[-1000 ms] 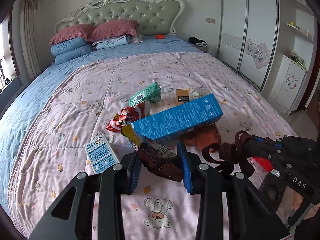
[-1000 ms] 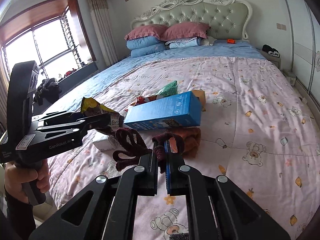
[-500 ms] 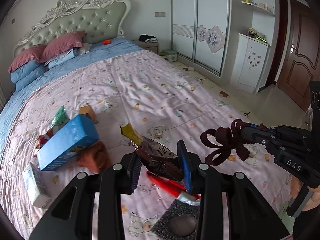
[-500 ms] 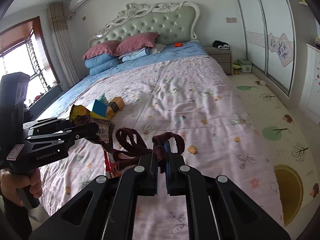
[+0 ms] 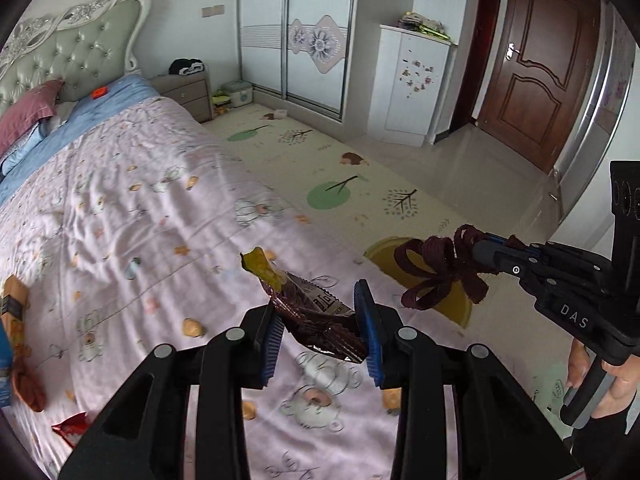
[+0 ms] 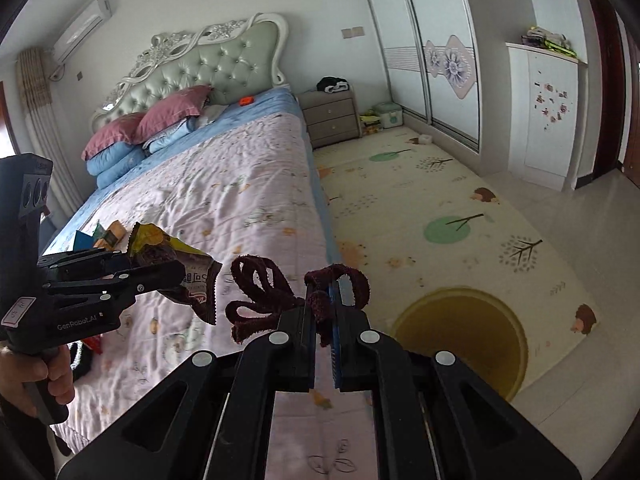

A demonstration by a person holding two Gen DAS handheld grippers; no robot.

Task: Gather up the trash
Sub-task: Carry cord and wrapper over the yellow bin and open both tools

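My two fisheye views are evenly lit by soft daylight, with no hard shadows. The tiled floor (image 5: pixel 492 168) shows a pale sheen near the door (image 5: pixel 532 60). Straight lines bow strongly toward the edges, black vignette fills the corners, and the centre stays sharp.

The lower end of the crumpled brown-and-yellow foil snack wrapper (image 5: pixel 316 316) is hidden between the blue pads (image 5: pixel 370 332) of the left hand-held gripper (image 5: pixel 320 334). Its print is too small to read (a few characters show). At the left wrist view's left edge, an orange cloth (image 5: pixel 24 380) and a red foil packet (image 5: pixel 72 426) are cut off or partly hidden.
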